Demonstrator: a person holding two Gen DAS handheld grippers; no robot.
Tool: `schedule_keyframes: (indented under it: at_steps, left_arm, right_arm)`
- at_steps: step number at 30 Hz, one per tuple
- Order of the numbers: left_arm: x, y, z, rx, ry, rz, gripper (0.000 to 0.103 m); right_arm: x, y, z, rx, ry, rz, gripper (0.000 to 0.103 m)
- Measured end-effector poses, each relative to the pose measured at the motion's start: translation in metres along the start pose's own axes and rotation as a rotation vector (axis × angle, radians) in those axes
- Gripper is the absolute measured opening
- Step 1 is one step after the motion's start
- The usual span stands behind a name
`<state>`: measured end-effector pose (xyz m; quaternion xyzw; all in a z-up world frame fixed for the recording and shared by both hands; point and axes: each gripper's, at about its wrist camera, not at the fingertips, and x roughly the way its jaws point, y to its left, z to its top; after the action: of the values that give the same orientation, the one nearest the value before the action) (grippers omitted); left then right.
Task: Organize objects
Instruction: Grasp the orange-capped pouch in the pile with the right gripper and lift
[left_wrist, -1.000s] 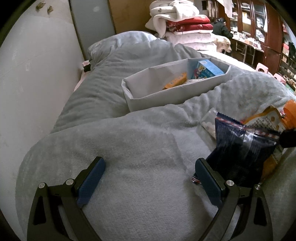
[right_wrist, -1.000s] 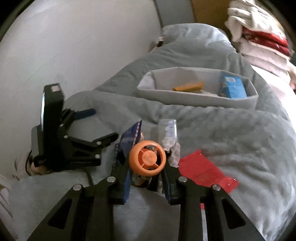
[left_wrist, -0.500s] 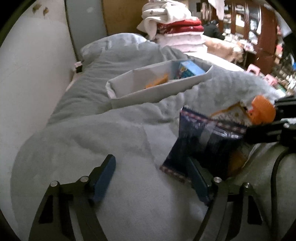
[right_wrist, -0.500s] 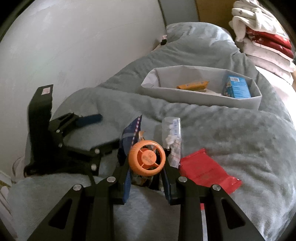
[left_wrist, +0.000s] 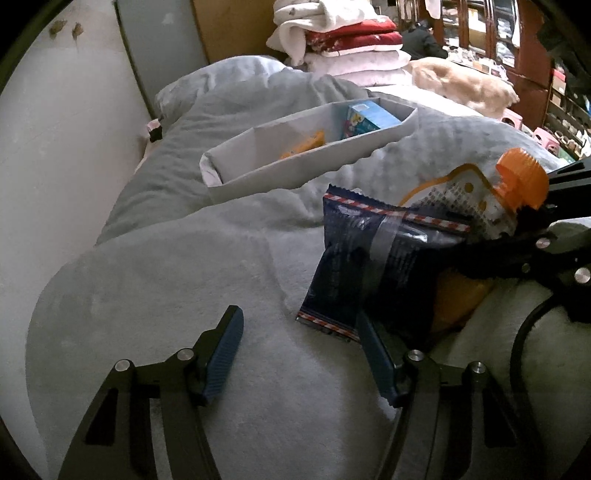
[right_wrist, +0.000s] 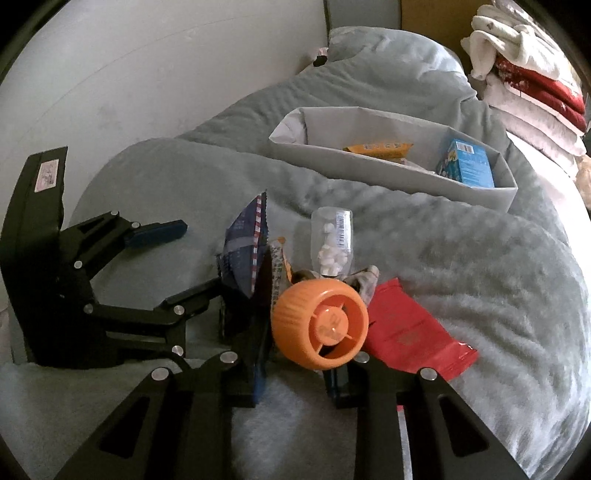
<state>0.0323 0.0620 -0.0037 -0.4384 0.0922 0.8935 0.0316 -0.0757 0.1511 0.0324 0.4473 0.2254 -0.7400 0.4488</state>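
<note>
My right gripper (right_wrist: 295, 373) is shut on an orange-capped squeeze pouch (right_wrist: 319, 326), held up off the grey blanket; the pouch shows at the right of the left wrist view (left_wrist: 521, 177). A dark blue snack packet (left_wrist: 369, 258) leans against the pouch, also in the right wrist view (right_wrist: 245, 251). My left gripper (left_wrist: 299, 358) is open, its right finger against the packet's lower edge, the left finger on bare blanket; it shows in the right wrist view (right_wrist: 173, 266). A grey fabric bin (right_wrist: 406, 170) farther up the bed holds a blue box (right_wrist: 467, 164) and an orange bar (right_wrist: 376, 149).
A clear bottle of white tablets (right_wrist: 332, 240) and a red packet (right_wrist: 410, 332) lie on the blanket (right_wrist: 461, 258) by the pouch. A white wall (left_wrist: 55, 129) runs along the left. Folded bedding (left_wrist: 340, 33) is stacked behind the bin (left_wrist: 295, 166).
My left gripper has moved right toward the blue packet, so its right finger now touches it. My right gripper has lifted the pouch higher and nearer its camera.
</note>
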Motion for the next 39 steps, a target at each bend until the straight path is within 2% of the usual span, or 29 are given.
schedule_keyframes:
  at_steps: [8, 19, 27, 39]
  left_arm:
    - [0.003, 0.0, 0.004, 0.002, 0.009, 0.001, 0.064]
    - [0.006, 0.006, 0.005, -0.028, 0.009, -0.015, 0.064]
    - [0.012, 0.013, 0.003, -0.054, 0.011, -0.05, 0.065]
    - [0.024, 0.02, 0.005, -0.075, 0.053, -0.099, 0.072]
  right_arm:
    - [-0.002, 0.0, 0.003, -0.004, -0.007, -0.031, 0.023]
    - [-0.004, -0.003, 0.005, 0.012, 0.012, -0.005, 0.023]
    - [0.0, -0.005, 0.009, 0.028, 0.03, 0.033, 0.024]
    - [-0.009, -0.022, 0.006, 0.102, -0.015, 0.115, 0.025]
